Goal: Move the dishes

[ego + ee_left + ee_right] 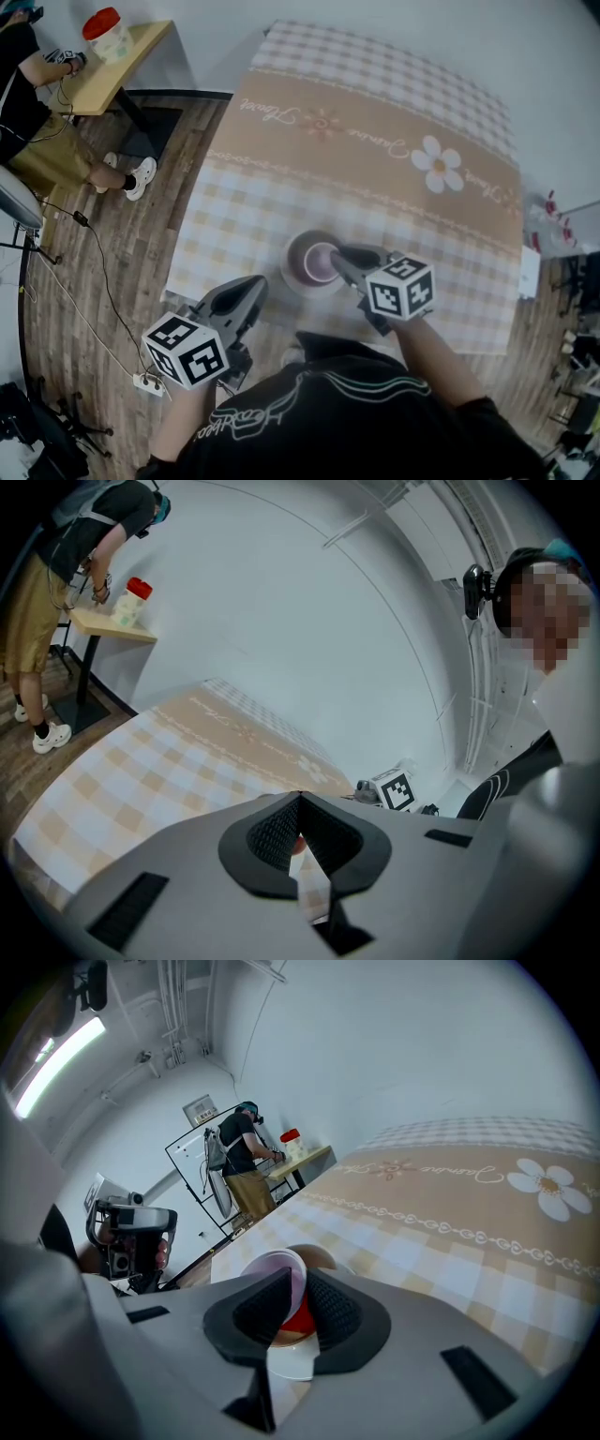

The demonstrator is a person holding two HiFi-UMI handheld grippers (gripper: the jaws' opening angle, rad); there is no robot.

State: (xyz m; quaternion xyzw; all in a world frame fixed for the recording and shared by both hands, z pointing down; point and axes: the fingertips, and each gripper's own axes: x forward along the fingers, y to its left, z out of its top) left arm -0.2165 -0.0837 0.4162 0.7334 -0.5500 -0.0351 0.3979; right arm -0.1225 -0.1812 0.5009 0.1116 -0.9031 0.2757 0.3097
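While the head view hides its jaws, the right gripper (298, 1275) pinches the cup (266, 1261); the left gripper (300, 799) is closed.

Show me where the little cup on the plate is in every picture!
Head view: low in the middle, the cup sits at the right gripper.
Left gripper view: not clearly there; only a reddish speck shows through the jaw gap.
Right gripper view: bottom centre, its rim between that gripper's jaws.
Shared landmark: the red-lidded tub on the side table, in all three views.
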